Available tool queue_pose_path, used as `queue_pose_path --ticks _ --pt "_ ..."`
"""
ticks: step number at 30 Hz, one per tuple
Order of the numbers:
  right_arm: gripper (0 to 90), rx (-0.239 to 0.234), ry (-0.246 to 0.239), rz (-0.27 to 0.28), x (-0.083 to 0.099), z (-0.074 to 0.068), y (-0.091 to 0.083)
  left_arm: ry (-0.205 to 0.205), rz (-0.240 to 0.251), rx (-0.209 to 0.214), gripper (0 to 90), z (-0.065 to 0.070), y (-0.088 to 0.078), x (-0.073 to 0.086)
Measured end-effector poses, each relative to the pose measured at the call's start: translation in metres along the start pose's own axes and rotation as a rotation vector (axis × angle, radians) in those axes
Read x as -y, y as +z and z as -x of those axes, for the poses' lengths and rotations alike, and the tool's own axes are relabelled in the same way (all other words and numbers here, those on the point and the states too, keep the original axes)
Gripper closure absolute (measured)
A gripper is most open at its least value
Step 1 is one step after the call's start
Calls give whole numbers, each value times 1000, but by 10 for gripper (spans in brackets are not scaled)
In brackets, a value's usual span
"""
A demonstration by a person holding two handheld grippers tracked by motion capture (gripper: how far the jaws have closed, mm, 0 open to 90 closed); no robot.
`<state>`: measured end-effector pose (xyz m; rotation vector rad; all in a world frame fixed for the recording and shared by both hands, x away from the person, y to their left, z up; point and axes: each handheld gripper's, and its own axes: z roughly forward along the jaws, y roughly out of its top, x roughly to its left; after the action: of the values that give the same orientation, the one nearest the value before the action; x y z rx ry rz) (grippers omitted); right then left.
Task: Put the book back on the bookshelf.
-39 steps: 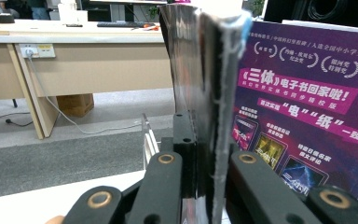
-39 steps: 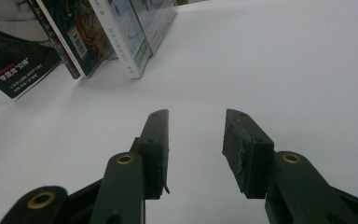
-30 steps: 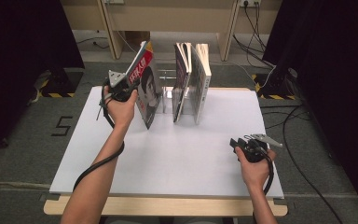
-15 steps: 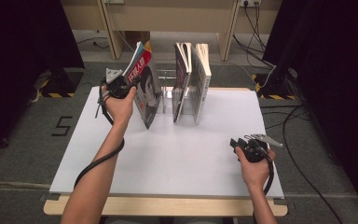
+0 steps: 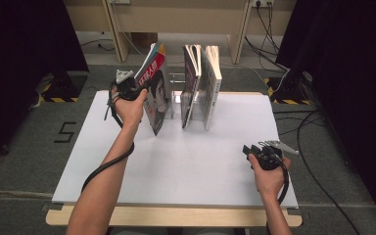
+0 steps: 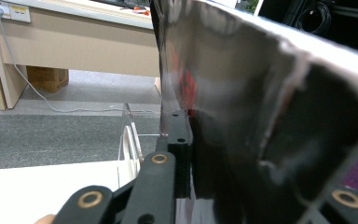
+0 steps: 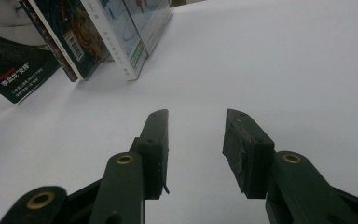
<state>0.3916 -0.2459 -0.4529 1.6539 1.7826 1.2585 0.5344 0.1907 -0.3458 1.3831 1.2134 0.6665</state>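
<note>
Near the far edge of the white bench, towards its left side, a magazine with a red-topped cover is held by the left tool, whose jaws have just been closing further on it. The magazine is seen tilted, its top leaning to the left and its lower edge resting on the bench, just beside a clear stand. In the left gripper view the glossy cover is seen clamped between the black jaws, with the edge of the clear stand beyond them. To the right of the stand, two further books are seen standing nearly upright, close together, and apart from the held magazine. The right tool is held near the right edge of the bench, towards the near corner, well apart from the books. Its jaws are released, with a gap between them and nothing gripped, as is seen in the right gripper view, where bare bench lies below them and the lower ends of the books are seen farther off.
</note>
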Motion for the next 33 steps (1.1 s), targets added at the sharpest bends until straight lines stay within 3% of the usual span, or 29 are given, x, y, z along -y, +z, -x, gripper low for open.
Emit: queue_pose_path --ticks 10,17,33 --pt "608 3 -3 -7 0 1 1 9 -23 -5 860 1 0 0" --pt "608 3 -2 -5 1 1 1 34 -12 -12 862 4 2 -3" --pt "608 3 13 -6 1 4 0 42 29 -6 864 14 13 -13"
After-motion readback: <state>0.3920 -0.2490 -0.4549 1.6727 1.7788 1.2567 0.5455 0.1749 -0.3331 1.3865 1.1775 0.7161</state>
